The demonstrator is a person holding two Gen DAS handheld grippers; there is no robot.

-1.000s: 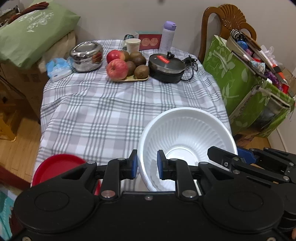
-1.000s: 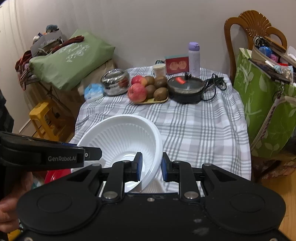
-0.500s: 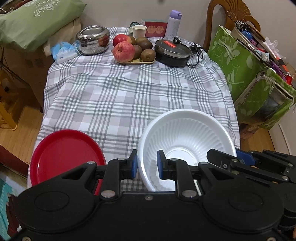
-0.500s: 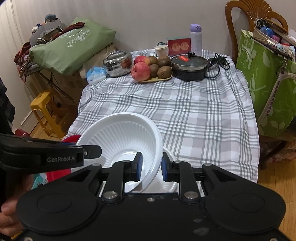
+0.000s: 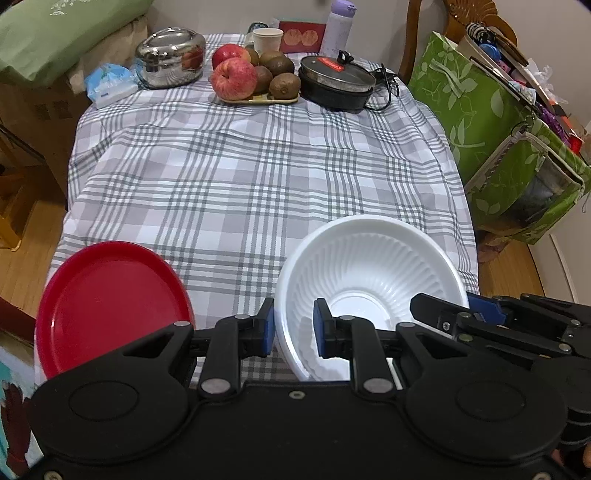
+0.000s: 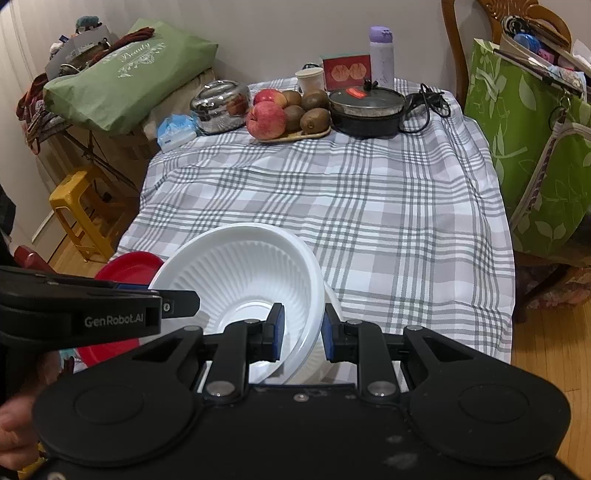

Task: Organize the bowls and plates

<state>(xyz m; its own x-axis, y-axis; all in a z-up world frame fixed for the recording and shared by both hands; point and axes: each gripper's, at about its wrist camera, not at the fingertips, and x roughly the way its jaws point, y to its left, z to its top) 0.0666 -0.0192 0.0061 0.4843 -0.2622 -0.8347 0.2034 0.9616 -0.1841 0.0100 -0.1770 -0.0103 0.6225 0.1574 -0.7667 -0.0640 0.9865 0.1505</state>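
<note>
A white ribbed bowl (image 5: 369,273) is held tilted above the near edge of the checked table. My left gripper (image 5: 293,330) is shut on its left rim. My right gripper (image 6: 303,334) is shut on its right rim, and the bowl (image 6: 240,273) fills the lower middle of the right wrist view. A second white bowl (image 6: 330,295) peeks out under it on the right. A red plate (image 5: 110,302) lies at the table's near left corner, left of the left gripper; it also shows in the right wrist view (image 6: 129,266).
At the far end of the table (image 5: 258,166) stand a fruit tray (image 5: 255,79), a black lidded pot (image 5: 334,83), a steel container (image 5: 170,55), a paper cup (image 5: 267,38) and a purple bottle (image 5: 340,22). Green bags (image 5: 498,122) sit right of the table. A yellow stool (image 6: 81,206) stands left.
Both grippers with the bowl have risen and tipped downward, so more of the tablecloth and the whole red plate now show. The grips on the bowl are unchanged.
</note>
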